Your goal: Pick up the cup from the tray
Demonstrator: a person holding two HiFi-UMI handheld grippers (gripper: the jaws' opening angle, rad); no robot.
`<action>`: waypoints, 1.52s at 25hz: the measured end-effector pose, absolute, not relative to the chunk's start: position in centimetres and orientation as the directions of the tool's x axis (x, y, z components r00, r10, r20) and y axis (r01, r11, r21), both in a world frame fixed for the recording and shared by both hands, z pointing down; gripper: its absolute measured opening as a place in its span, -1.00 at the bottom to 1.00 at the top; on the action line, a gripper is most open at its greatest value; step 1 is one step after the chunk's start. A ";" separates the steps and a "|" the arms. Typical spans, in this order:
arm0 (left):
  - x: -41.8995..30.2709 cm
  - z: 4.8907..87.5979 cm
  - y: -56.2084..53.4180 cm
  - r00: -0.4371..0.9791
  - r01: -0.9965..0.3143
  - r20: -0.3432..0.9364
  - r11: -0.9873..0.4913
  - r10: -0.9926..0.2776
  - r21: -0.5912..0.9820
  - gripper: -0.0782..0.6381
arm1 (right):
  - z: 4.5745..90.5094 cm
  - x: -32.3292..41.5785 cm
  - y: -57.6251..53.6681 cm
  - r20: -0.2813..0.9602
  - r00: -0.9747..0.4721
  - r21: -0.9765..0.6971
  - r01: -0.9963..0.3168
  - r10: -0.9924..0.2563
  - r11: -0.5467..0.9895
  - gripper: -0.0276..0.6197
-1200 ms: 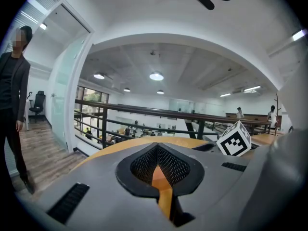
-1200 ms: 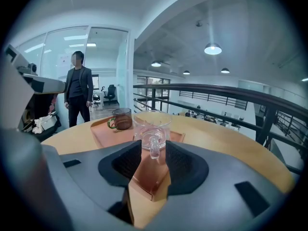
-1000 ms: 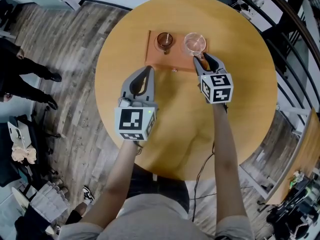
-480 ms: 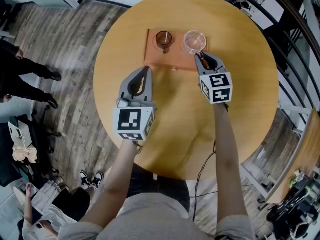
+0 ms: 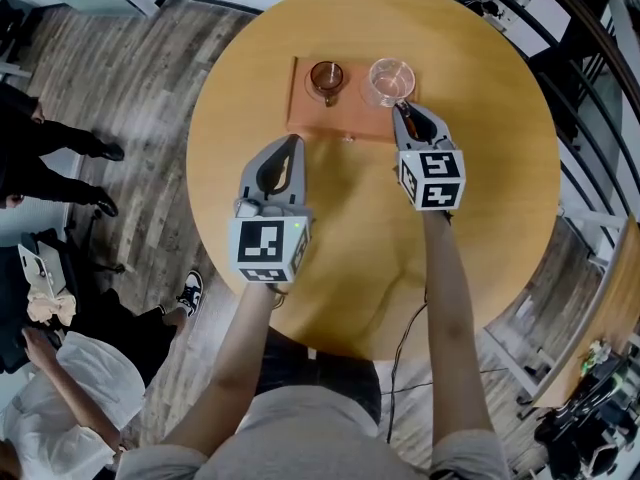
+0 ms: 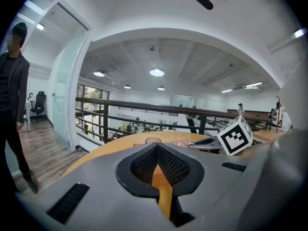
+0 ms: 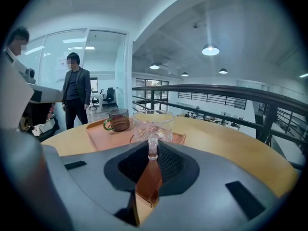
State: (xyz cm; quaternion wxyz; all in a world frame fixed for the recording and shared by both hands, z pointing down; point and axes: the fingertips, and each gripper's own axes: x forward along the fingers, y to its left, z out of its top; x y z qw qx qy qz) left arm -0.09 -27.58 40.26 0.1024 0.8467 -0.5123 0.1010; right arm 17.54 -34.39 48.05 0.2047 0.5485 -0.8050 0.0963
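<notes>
Closing just now, right gripper (image 7: 153, 153) pinches the clear cup (image 7: 153, 121) by its handle on the tray (image 7: 98, 137), a grip visible only in its own view; left gripper (image 6: 156, 148) closed, empty.

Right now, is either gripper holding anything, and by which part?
The right gripper, jaws just closing, grips the clear cup by its handle. The left gripper is shut and empty.

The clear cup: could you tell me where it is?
In the head view, the clear cup stands at the right end of the tray, beside the brown cup; the right hand-held gripper, whose jaws have just been closing, grips its handle.
</notes>
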 end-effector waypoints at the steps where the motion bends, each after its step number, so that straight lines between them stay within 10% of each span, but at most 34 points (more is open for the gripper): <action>1: -0.1 40.3 -27.6 0.453 -0.889 0.276 -0.452 -0.848 0.068 -0.77 | 48.0 17.6 -34.4 0.431 -0.311 0.065 -0.926 -0.847 0.373 -0.77; 38: -1.0 38.6 -26.8 0.437 -0.898 0.243 -0.436 -0.866 0.060 -0.77 | 41.6 17.0 -32.8 0.277 -0.329 -0.111 -0.944 -0.903 0.309 -0.77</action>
